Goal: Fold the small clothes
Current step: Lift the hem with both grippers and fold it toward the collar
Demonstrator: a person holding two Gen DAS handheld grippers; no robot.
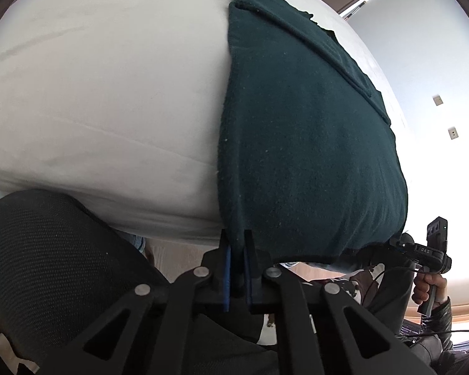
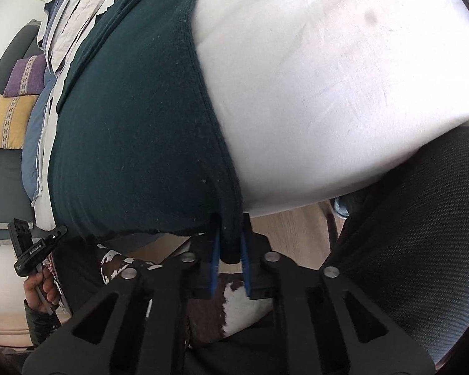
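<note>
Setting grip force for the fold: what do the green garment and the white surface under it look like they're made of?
Green garment: looks like a soft matte knit, possibly fleece; fuzzy nap, lint specks, ribbed edge. White surface: smooth matte woven sheet, probably cotton; faint creases, padded beneath.

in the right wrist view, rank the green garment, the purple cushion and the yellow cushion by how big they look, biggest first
1. Green garment, by far the largest, though it lies nearest the camera, pinched by the right gripper.
2 and 3. Yellow cushion and purple cushion: about alike; fisheye edge distortion makes ranking them unsure.
</note>
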